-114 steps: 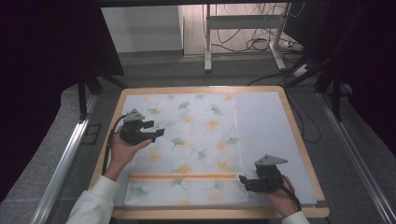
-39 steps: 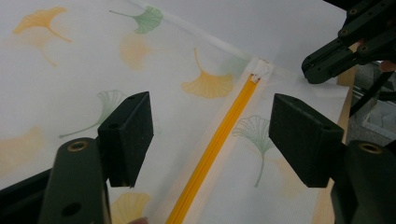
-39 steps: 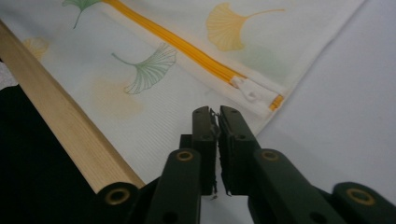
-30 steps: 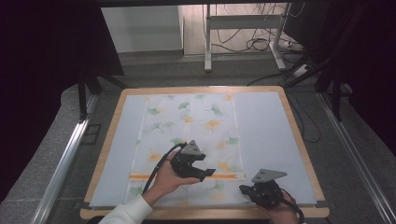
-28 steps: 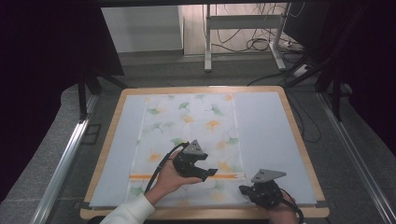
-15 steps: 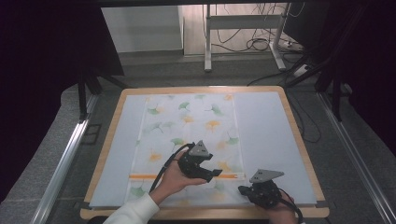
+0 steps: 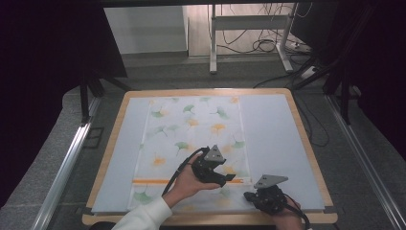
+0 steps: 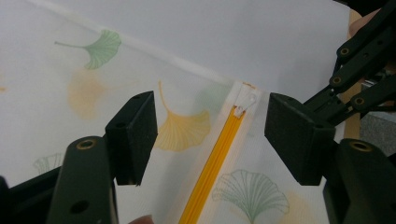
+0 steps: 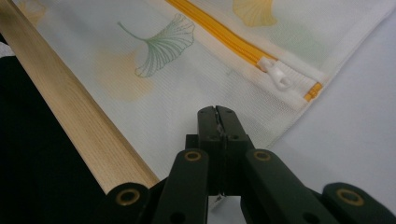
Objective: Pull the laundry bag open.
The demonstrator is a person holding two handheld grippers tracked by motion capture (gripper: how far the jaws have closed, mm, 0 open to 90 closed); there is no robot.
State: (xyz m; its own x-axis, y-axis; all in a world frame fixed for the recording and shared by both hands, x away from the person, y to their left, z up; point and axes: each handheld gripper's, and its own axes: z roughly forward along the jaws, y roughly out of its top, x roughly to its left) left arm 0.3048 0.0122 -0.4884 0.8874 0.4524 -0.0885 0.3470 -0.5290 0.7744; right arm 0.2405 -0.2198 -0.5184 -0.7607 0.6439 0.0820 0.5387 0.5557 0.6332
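Two fingers (image 8: pixel 135 135) of your left gripper (image 8: pixel 210 135) stand spread wide, one on each side of the orange zipper (image 8: pixel 215 163), with nothing between them but air and cloth below. Just beyond them sits the white zipper pull (image 8: pixel 246 103), at the end of the zipper near the bag's edge. Your right gripper (image 9: pixel 217 116) has its fingers pressed together, pinching the hem of the mesh bag (image 9: pixel 177 93) close to its near right corner; the pull (image 9: pixel 279 75) lies just ahead of those tips. From above, the zipper (image 7: pixel 158 181) runs left to right across the near end of the bag (image 7: pixel 191 129), while the bag's long axis runs away from you up the surface (image 7: pixel 277 129). Against half a second ago, your left gripper (image 7: pixel 213 168) has edged a little further right toward the pull end. Your right gripper (image 7: pixel 265 196) sits where it was, by the wooden front rim (image 7: pixel 215 219).
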